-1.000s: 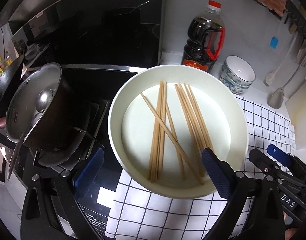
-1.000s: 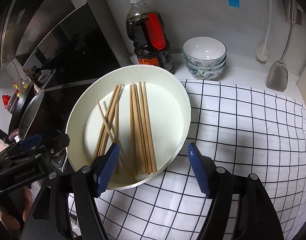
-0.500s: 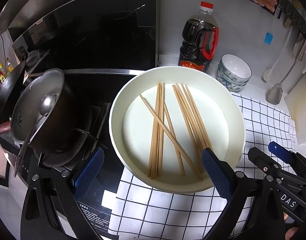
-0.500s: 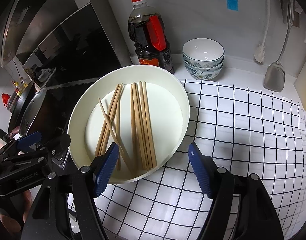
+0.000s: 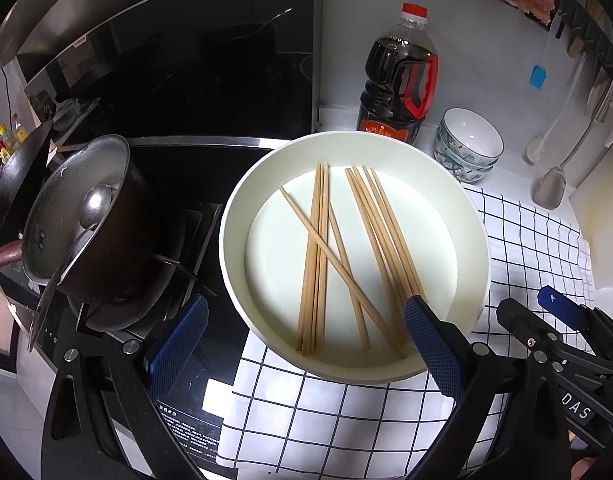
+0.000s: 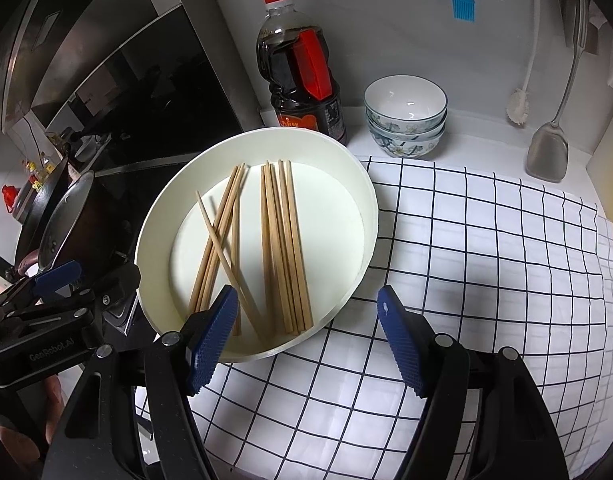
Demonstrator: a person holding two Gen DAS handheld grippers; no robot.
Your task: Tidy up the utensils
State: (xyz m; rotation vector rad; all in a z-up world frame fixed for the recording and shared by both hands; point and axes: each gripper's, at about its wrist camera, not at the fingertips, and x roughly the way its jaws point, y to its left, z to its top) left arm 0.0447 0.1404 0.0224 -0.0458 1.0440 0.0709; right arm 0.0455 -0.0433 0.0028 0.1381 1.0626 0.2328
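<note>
Several wooden chopsticks lie loose in a round white tray, some crossed, on a white checked cloth. They also show in the right wrist view, in the tray. My left gripper is open and empty, above the tray's near rim. My right gripper is open and empty, above the tray's near right edge. Each gripper shows in the other's view: the right one and the left one.
A dark pot with a lid stands on the stove at left. A soy sauce bottle and stacked bowls stand behind the tray. A spatula and a brush hang at the right wall. The checked cloth spreads right.
Both grippers have drawn back and up a little from the tray, so it looks smaller. The chopsticks have not moved.
</note>
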